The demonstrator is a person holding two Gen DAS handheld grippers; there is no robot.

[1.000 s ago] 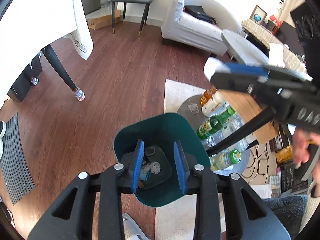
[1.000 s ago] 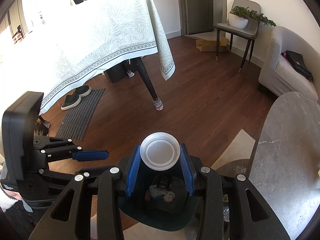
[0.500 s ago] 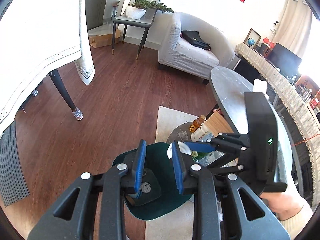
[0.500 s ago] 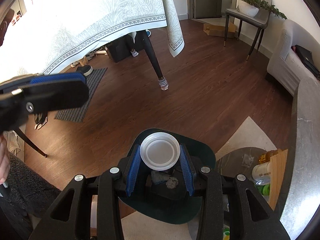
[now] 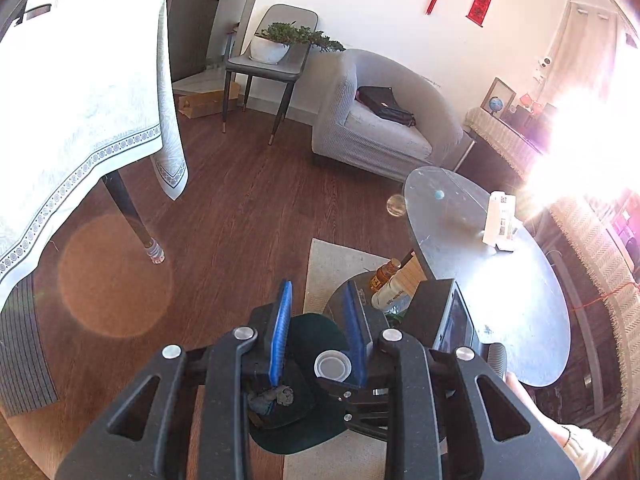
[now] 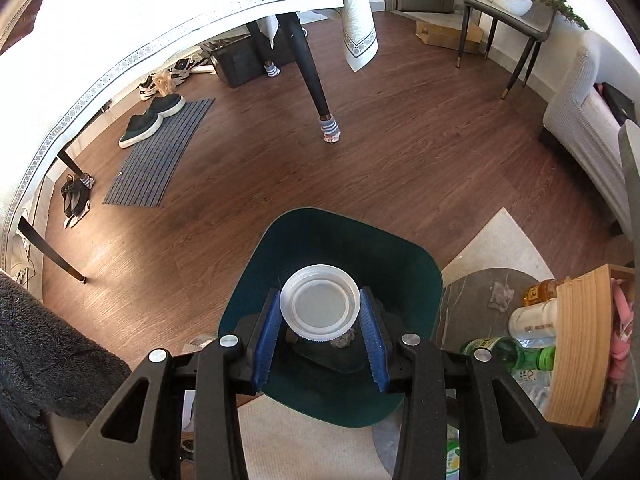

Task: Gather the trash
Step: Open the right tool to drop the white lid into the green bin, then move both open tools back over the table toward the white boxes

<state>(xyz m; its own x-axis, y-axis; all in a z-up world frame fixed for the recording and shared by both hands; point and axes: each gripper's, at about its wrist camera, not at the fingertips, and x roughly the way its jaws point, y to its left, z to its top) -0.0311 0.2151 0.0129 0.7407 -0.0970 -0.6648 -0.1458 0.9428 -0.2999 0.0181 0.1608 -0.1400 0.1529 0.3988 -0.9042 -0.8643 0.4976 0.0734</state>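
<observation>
A dark green trash bin stands on the floor with crumpled grey trash at its bottom. My right gripper is shut on a white plastic cup, held bottom toward the camera just above the bin's mouth. The cup also shows in the left wrist view, over the bin. My left gripper is open and empty, held higher above the bin, with the right gripper's body just below and right of it.
A low round stone table right of the bin holds bottles and a wooden box. A larger grey oval table carries a white carton. A cloth-covered dining table, armchair, rug and doormat surround.
My right gripper has lowered the cup closer to the bin's mouth. My left gripper has risen and pulled back, its view tilting up to the room.
</observation>
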